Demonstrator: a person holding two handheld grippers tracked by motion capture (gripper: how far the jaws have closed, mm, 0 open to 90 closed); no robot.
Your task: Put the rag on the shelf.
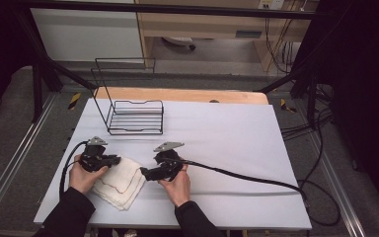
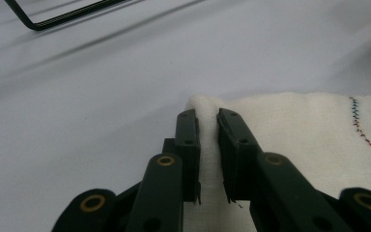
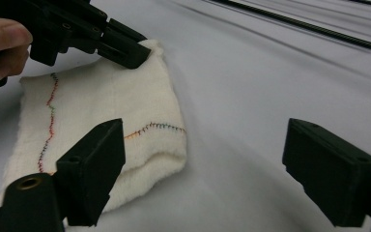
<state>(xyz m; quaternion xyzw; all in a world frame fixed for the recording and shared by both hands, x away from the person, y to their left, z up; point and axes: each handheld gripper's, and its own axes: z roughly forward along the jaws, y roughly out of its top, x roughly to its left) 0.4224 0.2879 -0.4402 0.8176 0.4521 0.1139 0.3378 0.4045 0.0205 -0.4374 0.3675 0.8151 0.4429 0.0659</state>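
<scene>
Pinching cloth (image 2: 290, 130) corner, left gripper (image 2: 207, 121) clamped

Light falls evenly from above on the white bench (image 1: 217, 128), which reads bright while the surroundings sink into near black. Shadows are soft and faint beside the wire rack (image 1: 134, 117). The high view is grainy and low in detail. In both gripper views the far background blurs.

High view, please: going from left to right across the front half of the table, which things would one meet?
Left gripper → folded white cloth → right gripper → black cable trailing off towards the table's right edge.
</scene>
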